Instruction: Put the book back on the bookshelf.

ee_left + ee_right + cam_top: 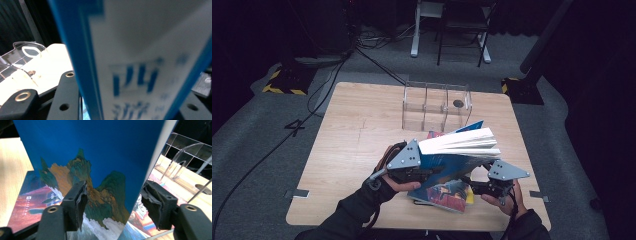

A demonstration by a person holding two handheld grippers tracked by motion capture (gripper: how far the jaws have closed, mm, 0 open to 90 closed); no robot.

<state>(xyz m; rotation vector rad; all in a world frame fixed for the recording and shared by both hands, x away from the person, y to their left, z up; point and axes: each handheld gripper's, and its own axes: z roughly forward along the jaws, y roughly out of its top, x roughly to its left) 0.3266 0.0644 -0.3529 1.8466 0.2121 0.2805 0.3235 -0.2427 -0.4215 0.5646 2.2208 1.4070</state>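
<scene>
The blue book point(447, 162) is lifted off the table point(357, 135) at the near side, centre-right, tilted, with its white page block point(462, 141) fanned out on top toward the right. In the left gripper view its blue spine w/ blurred Chinese characters point(132, 82) stands right across the jaws.

Left gripper point(422, 172), near-left of the book: jaws on either side of the spine end, and the book hangs off the table from them, so it's clamped on the blue book. The person's left hand point(384, 180) wraps the body from below.

Right gripper point(113, 206), seen also near-right in the high view point(479, 185): jaws apart. The front cover w/ a painted mountain scene point(100, 182) sits btwn them; the left pad point(81, 201) lies against or just in front of the cover, the right pad point(152, 200) stands clear of the book's edge. No squeeze visible, so not gripping. Right hand point(507, 197) holds it from below.

Under the raised book, flat on the table at the near edge, lies a second book w/ a red-and-blue illustrated cover point(447, 195), plus a yellow edge peeking out at its right.

Farther back, centre, stands a clear acrylic divider rack point(437, 105) w/ several slots, well apart from the books. A small dark round mark shows at its right end.
</scene>
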